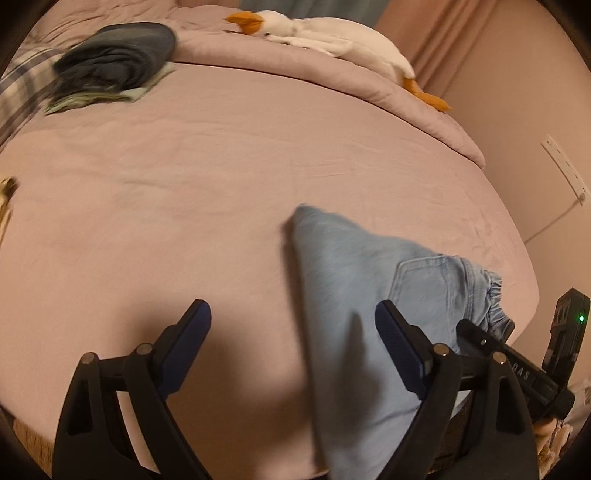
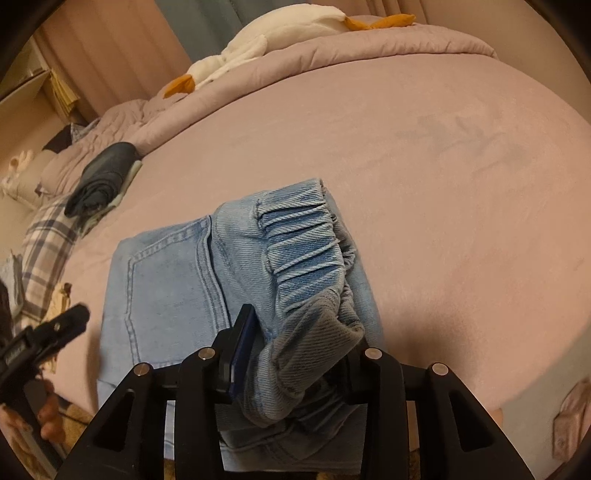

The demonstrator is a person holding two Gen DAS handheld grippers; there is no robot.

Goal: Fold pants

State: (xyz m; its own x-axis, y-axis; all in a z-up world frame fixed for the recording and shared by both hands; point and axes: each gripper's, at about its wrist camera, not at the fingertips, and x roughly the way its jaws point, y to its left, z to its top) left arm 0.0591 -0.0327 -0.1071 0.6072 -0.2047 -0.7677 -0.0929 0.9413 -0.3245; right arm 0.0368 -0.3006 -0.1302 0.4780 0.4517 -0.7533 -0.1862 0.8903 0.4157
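Bunched denim fills the near edge of the right wrist view, where the right gripper has its jaws clamped on the gathered elastic waistband of the light blue pants. These pants lie folded on the near right part of the bed, back pocket facing up, waistband end raised off the pink sheet in the grip. To the left, the left gripper hovers just above the bed with its jaws spread wide and nothing between them; its right finger sits over the folded edge of the pants. Far to the left, a dark folded garment rests on a pale green one beside a plaid cloth. A white plush goose with orange beak and feet lies along the rolled quilt at the far side.
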